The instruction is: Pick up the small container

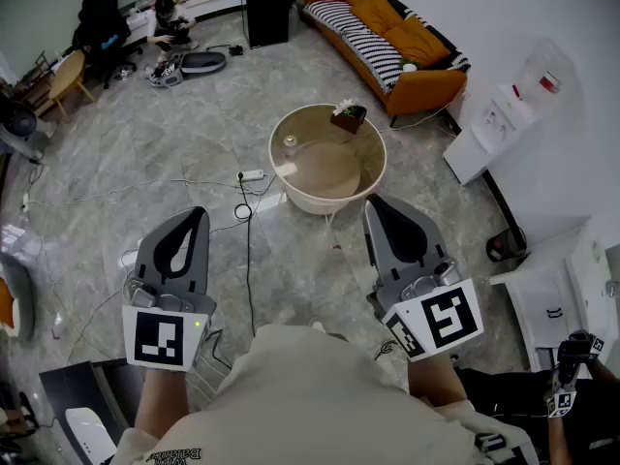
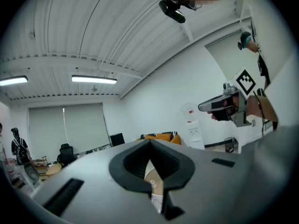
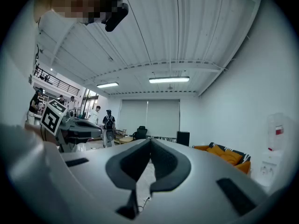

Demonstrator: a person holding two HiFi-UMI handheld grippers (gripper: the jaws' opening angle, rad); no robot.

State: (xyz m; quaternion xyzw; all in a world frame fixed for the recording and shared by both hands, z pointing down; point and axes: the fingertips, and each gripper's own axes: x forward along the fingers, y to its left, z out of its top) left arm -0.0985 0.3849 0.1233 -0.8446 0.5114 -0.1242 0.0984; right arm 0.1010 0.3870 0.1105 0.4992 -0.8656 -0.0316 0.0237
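Your left tool point(image 1: 197, 213) and right tool point(image 1: 375, 206) are closed and empty, so approach the round bench point(image 1: 320, 202) and open one around the small container point(image 1: 289, 142).

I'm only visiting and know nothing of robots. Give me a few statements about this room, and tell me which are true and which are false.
1. The left hand-held gripper and the right hand-held gripper both have their jaws together and hold nothing. True.
2. The small container is in the right hand-held gripper. False: it stands on the round table, ahead of both.
3. The sofa is blue. False: it is orange.
4. A person sits on the floor at the far side. True.
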